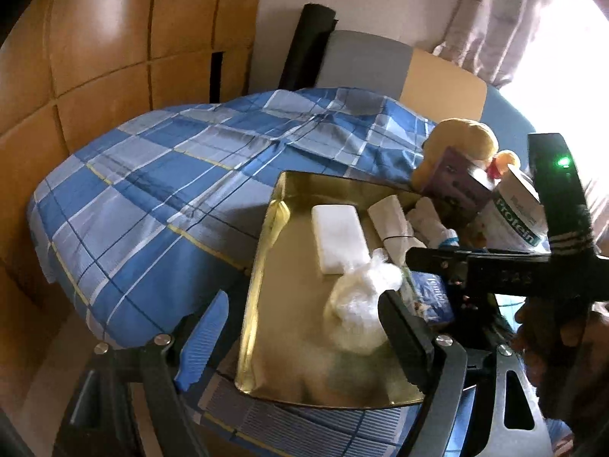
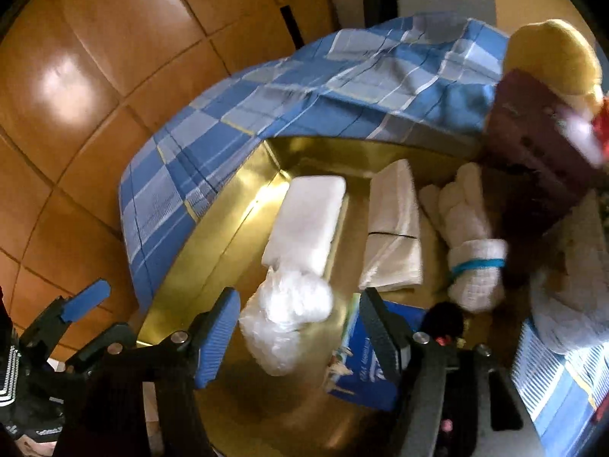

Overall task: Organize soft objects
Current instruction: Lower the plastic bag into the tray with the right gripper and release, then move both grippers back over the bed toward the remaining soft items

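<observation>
A gold tray (image 2: 179,266) rests on a bed with a blue checked cover (image 1: 160,190). Inside it lie a white foam block (image 2: 304,221), a folded white cloth (image 2: 396,236) with a black band, a rolled white towel (image 2: 472,251) tied with a blue band, and a crumpled clear plastic bag (image 2: 281,323). My right gripper (image 2: 300,331) is open, and the bag sits loose between its fingers on the tray floor. My left gripper (image 1: 304,339) is open and holds nothing; its blue pad (image 1: 201,339) hangs outside the tray's left rim, while its dark finger stands beside the plastic bag (image 1: 357,304).
A blue packet (image 2: 365,361) leans in the tray under my right finger. At the tray's far right crowd a yellow plush toy (image 1: 460,141), a purple box (image 1: 456,182) and a white protein tub (image 1: 517,213). Padded orange wall panels (image 1: 95,57) flank the bed on the left.
</observation>
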Motion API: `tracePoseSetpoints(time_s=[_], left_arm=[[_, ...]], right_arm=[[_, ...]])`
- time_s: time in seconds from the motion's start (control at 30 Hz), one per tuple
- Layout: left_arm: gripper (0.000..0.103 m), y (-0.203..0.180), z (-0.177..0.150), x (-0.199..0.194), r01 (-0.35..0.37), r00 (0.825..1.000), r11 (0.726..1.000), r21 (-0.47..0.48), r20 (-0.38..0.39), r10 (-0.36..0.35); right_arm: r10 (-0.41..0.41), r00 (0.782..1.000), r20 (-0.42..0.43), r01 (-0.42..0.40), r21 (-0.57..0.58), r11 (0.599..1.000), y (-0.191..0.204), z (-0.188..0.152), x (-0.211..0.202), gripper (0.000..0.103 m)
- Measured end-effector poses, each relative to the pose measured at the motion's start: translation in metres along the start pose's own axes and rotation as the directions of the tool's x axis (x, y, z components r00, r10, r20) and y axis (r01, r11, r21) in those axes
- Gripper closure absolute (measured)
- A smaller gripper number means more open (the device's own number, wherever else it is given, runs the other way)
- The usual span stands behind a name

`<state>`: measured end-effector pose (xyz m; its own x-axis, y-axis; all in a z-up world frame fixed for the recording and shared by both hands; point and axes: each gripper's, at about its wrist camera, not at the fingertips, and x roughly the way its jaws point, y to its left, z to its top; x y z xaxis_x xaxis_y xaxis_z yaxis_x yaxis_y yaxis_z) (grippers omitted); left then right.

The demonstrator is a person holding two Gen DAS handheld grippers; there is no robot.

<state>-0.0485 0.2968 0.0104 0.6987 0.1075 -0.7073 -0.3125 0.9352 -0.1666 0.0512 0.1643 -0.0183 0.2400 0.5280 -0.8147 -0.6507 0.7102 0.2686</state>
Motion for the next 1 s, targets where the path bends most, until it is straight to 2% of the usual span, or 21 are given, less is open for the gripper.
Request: tracePoseSetpoints(time_s=[0.27,0.6,0.8,1.0], left_arm=[[0.021,-0.026,-0.005,-0.003,0.027,1.000,0.997,0.069,0.000,-0.027],[0.021,-0.062,-0.012,-0.008,0.070,0.998,0.985,0.159,-0.009,-0.069],[0.021,-0.084,-0.012,-0.012,0.090,0.996,0.972,0.219,-0.001,-0.092],[0.021,-0.109,-0.011,-0.018,0.121,0.992,0.952,0.280,0.003,-0.127]], right_arm=[[-0.065,0.994,0.087,0.067,-0.019,0.998,-0.016,-0.025,-0.049,0.037],[-0.145,0.970,0.197,0.144,0.019,0.989,-0.049,-0.061,-0.113,0.037],[-0.244,0.931,0.270,0.216,0.127,0.968,-0.093,-0.080,-0.165,0.037],[-0.404,0.870,0.283,0.320,0.298,0.899,-0.157,-0.107,-0.210,0.037]])
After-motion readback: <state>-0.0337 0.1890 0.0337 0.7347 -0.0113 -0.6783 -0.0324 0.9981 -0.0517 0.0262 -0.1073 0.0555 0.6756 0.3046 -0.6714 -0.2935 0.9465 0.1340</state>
